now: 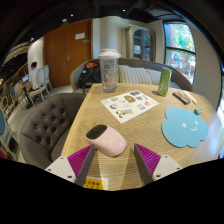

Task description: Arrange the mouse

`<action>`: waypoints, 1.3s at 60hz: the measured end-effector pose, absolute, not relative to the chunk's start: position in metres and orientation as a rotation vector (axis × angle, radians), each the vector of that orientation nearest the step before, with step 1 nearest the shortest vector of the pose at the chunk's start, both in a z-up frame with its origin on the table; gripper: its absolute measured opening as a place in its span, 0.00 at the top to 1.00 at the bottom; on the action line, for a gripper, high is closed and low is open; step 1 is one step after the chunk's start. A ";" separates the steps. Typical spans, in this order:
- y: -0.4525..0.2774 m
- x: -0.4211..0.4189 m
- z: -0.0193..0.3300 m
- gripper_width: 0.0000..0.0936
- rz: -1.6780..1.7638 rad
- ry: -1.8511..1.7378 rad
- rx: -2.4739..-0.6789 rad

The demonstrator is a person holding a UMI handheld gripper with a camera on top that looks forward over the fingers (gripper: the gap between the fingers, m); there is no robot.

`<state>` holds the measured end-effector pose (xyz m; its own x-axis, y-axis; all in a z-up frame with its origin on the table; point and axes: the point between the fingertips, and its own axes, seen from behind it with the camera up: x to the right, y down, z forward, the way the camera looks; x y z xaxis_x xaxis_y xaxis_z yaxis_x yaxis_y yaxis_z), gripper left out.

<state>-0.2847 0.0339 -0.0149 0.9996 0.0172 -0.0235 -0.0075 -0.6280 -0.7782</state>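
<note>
We see the gripper (121,159) with its fingers spread apart, purple pads (80,158) facing inward and nothing pressed between them. The pink mouse (106,138) lies on the wooden table (95,112) just ahead of the fingers, nearer the left one. Beyond the right finger sits a blue cloud-shaped mat (184,126). Farther ahead lies a printed sheet (130,104), then a clear bottle (109,71) and a green can (165,82). A grey chair (45,122) stands left of the table.
</note>
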 end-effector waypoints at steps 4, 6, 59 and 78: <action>0.046 -0.284 -0.015 0.13 0.047 -0.034 -2.245; 0.051 -0.285 -0.015 0.13 0.058 -0.054 -2.245; 0.116 -0.145 0.152 0.57 0.007 -0.100 -2.019; 0.089 0.036 0.016 0.57 -0.090 0.059 -2.254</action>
